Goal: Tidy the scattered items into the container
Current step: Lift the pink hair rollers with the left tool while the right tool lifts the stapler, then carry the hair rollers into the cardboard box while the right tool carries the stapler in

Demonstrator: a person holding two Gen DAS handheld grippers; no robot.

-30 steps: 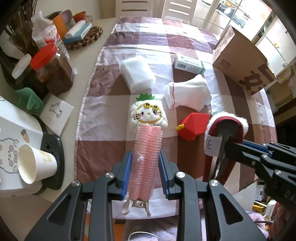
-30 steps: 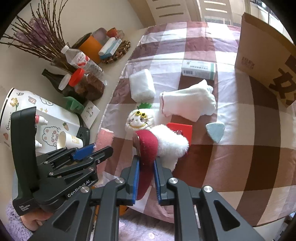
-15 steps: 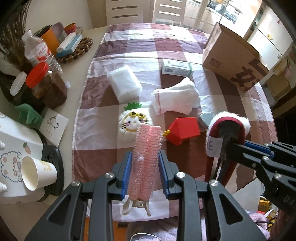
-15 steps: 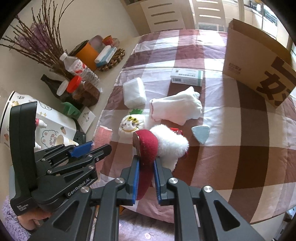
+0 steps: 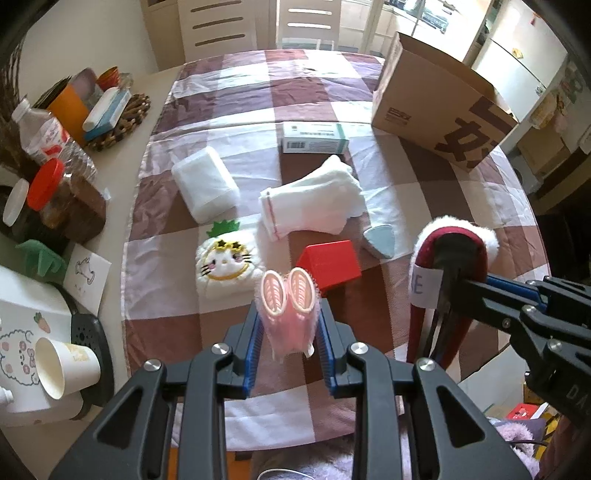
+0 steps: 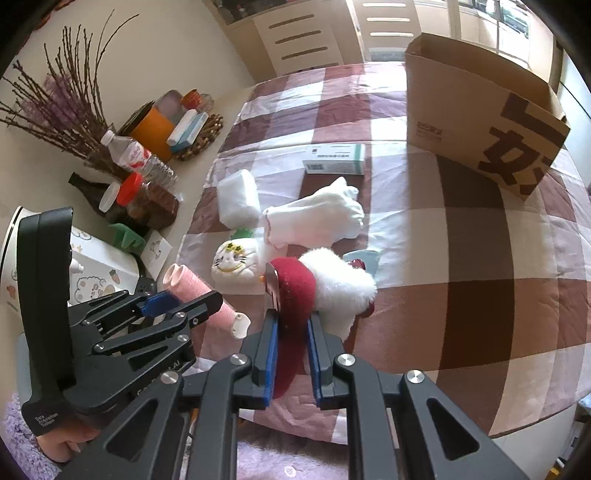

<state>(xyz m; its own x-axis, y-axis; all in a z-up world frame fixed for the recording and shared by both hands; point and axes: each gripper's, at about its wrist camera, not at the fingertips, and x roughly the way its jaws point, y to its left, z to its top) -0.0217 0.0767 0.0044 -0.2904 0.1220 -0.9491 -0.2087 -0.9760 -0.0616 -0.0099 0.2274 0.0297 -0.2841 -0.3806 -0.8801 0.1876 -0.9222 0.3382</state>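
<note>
My left gripper [image 5: 289, 325] is shut on a pair of pink hair rollers [image 5: 288, 306], held above the near table edge. My right gripper [image 6: 291, 332] is shut on a red headband with white fluff [image 6: 295, 291]; it also shows in the left wrist view [image 5: 448, 243]. The open cardboard box [image 5: 436, 99] stands at the far right of the checked cloth [image 6: 469, 236]. Still on the cloth lie white socks [image 5: 314, 199], a cat-face plush [image 5: 225, 262], a red house-shaped block [image 5: 328, 262], a tissue pack [image 5: 203, 184], a teal-striped carton [image 5: 314, 136] and a small blue triangle [image 5: 380, 240].
Along the left table side stand a red-lidded jar [image 5: 62, 199], a water bottle [image 5: 44, 136], a paper cup [image 5: 64, 365], a green clip [image 5: 40, 254], a woven mat with containers [image 5: 110, 114] and dried branches [image 6: 62, 107]. Chairs [image 5: 306, 22] stand beyond the far edge.
Both grippers have risen and pulled back from the table with their items, so more of the cloth and the box shows. The rollers have tilted end-on toward the left camera.
</note>
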